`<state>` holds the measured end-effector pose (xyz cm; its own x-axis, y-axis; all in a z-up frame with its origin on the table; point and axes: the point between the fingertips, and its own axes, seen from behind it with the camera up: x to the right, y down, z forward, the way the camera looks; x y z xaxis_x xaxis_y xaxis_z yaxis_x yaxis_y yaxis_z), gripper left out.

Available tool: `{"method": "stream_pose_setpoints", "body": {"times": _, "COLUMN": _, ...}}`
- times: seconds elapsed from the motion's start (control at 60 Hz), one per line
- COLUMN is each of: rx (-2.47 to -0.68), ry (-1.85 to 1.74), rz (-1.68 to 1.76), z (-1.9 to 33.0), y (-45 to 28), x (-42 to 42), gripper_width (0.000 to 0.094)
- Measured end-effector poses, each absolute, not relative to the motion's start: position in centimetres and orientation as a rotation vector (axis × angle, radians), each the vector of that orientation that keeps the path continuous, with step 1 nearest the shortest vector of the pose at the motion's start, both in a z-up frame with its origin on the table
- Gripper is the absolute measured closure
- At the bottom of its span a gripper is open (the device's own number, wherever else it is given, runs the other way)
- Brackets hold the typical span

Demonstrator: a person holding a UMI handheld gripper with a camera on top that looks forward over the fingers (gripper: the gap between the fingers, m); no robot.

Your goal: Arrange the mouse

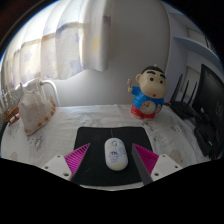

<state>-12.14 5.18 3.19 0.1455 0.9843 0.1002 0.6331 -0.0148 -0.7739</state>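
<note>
A white mouse (115,153) lies on a black mouse pad (95,140) on the white table. My gripper (112,160) is open, its pink-padded fingers (76,158) standing wide at either side of the mouse. The mouse rests on the pad between the fingertips with a gap on each side. Neither finger touches it.
A cartoon boy figurine (146,93) stands beyond the pad at the right. A white cloth pouch (37,104) sits at the left. Dark monitor and equipment (203,100) stand at the far right. A curtained window is behind.
</note>
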Motion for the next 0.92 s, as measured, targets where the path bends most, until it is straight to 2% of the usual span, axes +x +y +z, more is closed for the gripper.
{"method": "stream_pose_setpoints", "body": {"times": 0.15, "rx": -1.751, "ry": -1.621, "rz": 0.537, "z": 8.5, "y": 1.1, "x": -3.8, "gripper_width": 0.0084}}
{"method": "stream_pose_setpoints", "body": {"times": 0.283, "rx": -1.797, "ry": -1.667, "rz": 0.574, "z": 11.6, "y": -3.7, "x": 4.2, "gripper_width": 0.0088}}
{"method": "stream_pose_setpoints", "body": {"times": 0.517, "rx": -1.857, "ry": -1.642, "rz": 0.554, "z": 13.3, "y": -5.5, "x": 12.3, "gripper_width": 0.0087}}
{"method": "stream_pose_setpoints", "body": {"times": 0.917, "rx": -1.879, "ry": -1.553, "rz": 0.563, "z": 14.4, "y": -4.1, "x": 13.6, "gripper_width": 0.0082}}
